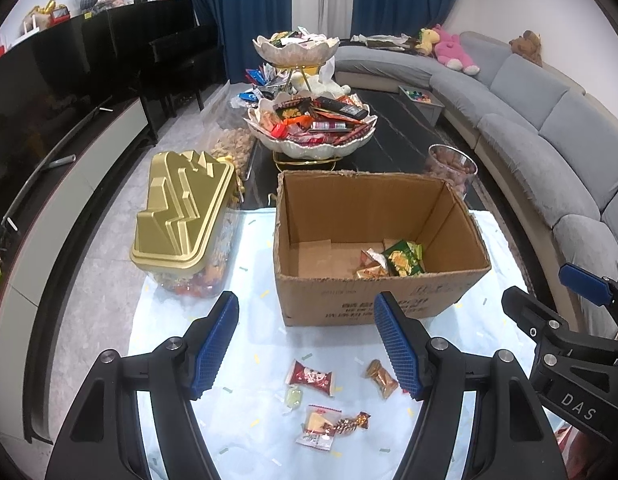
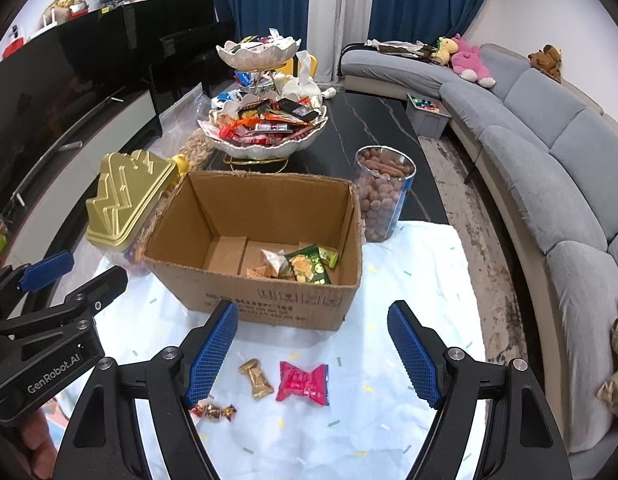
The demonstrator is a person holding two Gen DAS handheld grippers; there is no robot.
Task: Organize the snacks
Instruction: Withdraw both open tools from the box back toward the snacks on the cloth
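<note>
An open cardboard box (image 1: 349, 304) (image 2: 269, 300) stands on the pale cloth and holds a green snack bag (image 1: 403, 258) (image 2: 309, 268) and some wrapped candies. Loose snacks lie on the cloth in front of it: a red-white packet (image 1: 311, 378), a gold candy (image 1: 383, 378) (image 2: 256, 378), a green candy (image 1: 293, 396), a clear packet (image 1: 319, 426), a pink packet (image 2: 304, 383) and a red-gold candy (image 2: 213, 411). My left gripper (image 1: 307, 344) is open above them. My right gripper (image 2: 312, 354) is open above the gold candy and pink packet.
A gold-lidded container (image 1: 185, 216) (image 2: 127, 200) stands left of the box. A clear jar of brown snacks (image 2: 383, 196) (image 1: 451, 170) stands behind right. A two-tier shell tray (image 1: 313, 132) (image 2: 265, 128) full of snacks stands behind. A grey sofa (image 2: 549, 168) curves along the right.
</note>
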